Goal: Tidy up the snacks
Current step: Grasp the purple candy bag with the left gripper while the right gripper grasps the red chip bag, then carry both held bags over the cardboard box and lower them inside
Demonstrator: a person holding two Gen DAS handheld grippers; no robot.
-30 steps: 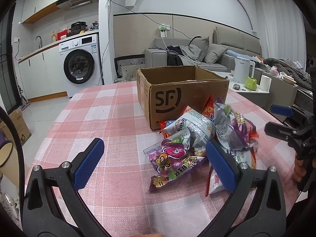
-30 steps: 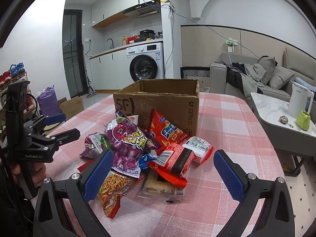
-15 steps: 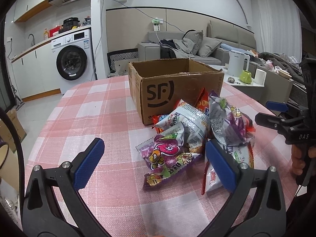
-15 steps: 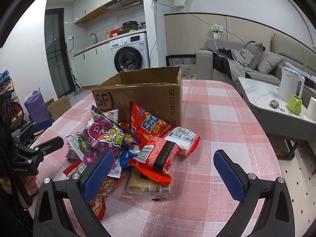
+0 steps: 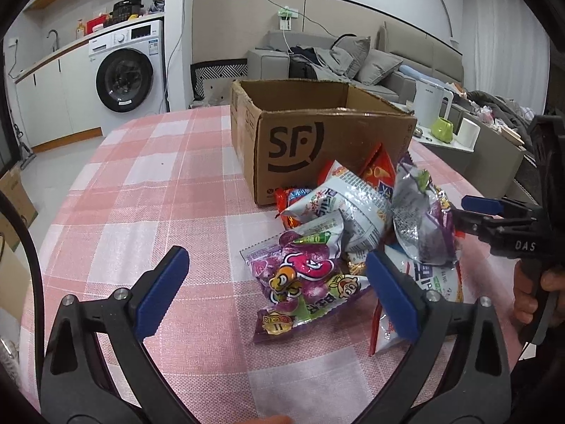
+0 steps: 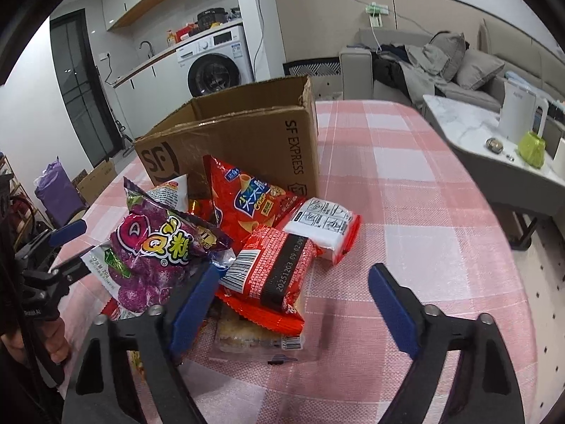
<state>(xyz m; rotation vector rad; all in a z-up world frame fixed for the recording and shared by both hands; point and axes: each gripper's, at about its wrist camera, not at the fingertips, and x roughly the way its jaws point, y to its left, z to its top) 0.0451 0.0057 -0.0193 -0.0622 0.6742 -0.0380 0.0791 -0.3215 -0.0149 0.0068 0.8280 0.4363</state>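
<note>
Even indoor light, sharp centre, dark fisheye vignette bending the edges.

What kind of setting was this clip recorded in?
Most likely a home, an open-plan flat. A front-loading washing machine sits under a kitchen counter with a sink tap, a grey sofa with cushions stands behind, and the snacks lie on a dining table under a pink checked cloth.

Both grippers are pointed downward, each held in one hand. The left gripper [image 5: 277,282] is held wide apart with nothing pinched. The right gripper [image 6: 291,304] has just been closing; nothing is pressed yet.
</note>
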